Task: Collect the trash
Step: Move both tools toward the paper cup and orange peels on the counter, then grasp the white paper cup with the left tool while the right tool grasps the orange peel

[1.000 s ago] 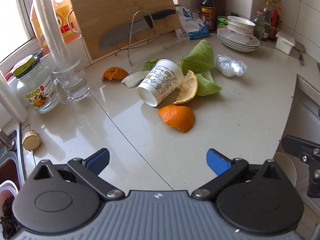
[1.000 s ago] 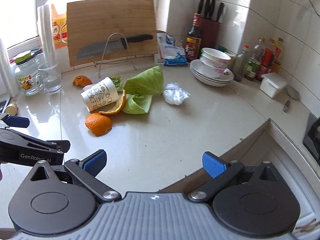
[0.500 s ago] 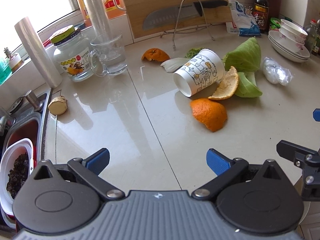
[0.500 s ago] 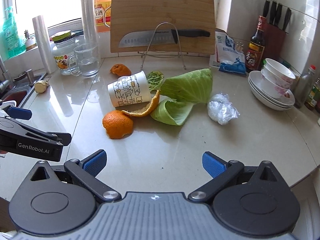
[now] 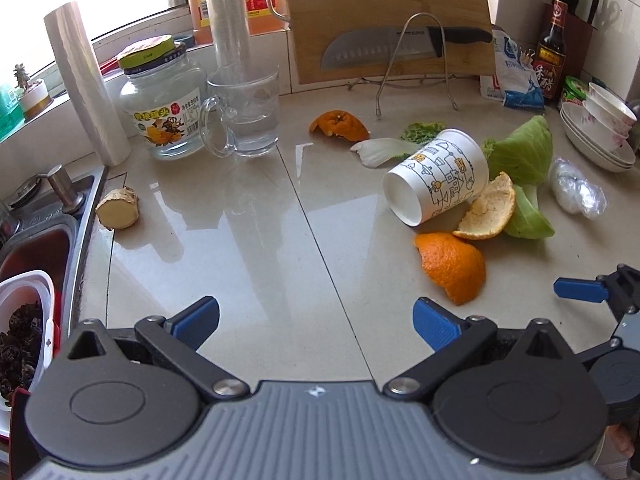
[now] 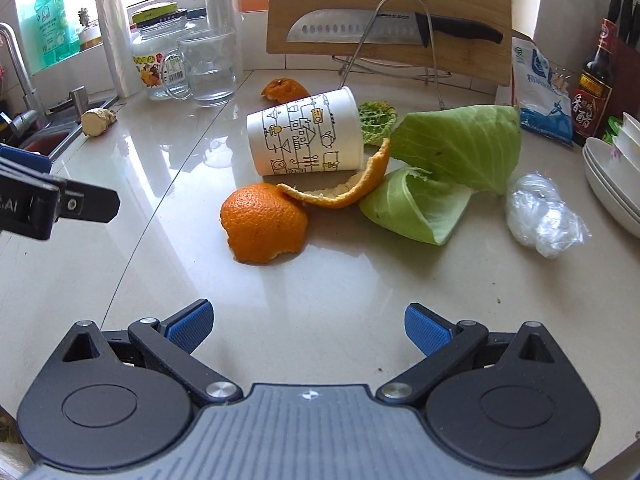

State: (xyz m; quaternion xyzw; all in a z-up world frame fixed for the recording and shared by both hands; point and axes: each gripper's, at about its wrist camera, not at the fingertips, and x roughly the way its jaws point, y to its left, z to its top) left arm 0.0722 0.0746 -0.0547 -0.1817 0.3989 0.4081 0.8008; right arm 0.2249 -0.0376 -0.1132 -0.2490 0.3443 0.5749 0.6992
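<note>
A tipped paper cup (image 6: 304, 140) lies on the counter among orange peels (image 6: 264, 227), cabbage leaves (image 6: 460, 148) and a crumpled plastic wrap (image 6: 540, 216). A further peel (image 5: 340, 124) lies behind them. In the left wrist view the cup (image 5: 436, 176) and peel (image 5: 452, 264) are to the right. My left gripper (image 5: 316, 320) is open and empty, over bare counter left of the pile. My right gripper (image 6: 306, 324) is open and empty, just in front of the big peel.
A glass mug (image 5: 248, 116), jar (image 5: 160, 100) and film rolls (image 5: 84, 80) stand at the back left. A ginger piece (image 5: 118, 208) lies by the sink (image 5: 36, 248). Cutting board with knife (image 6: 392, 28), bowls (image 6: 616, 176), salt bag (image 6: 540, 96) and bottle (image 6: 596, 84) line the back.
Both grippers have swung left and moved in toward the pile; the trash looks nearer in the right view. Both stay open and empty.
</note>
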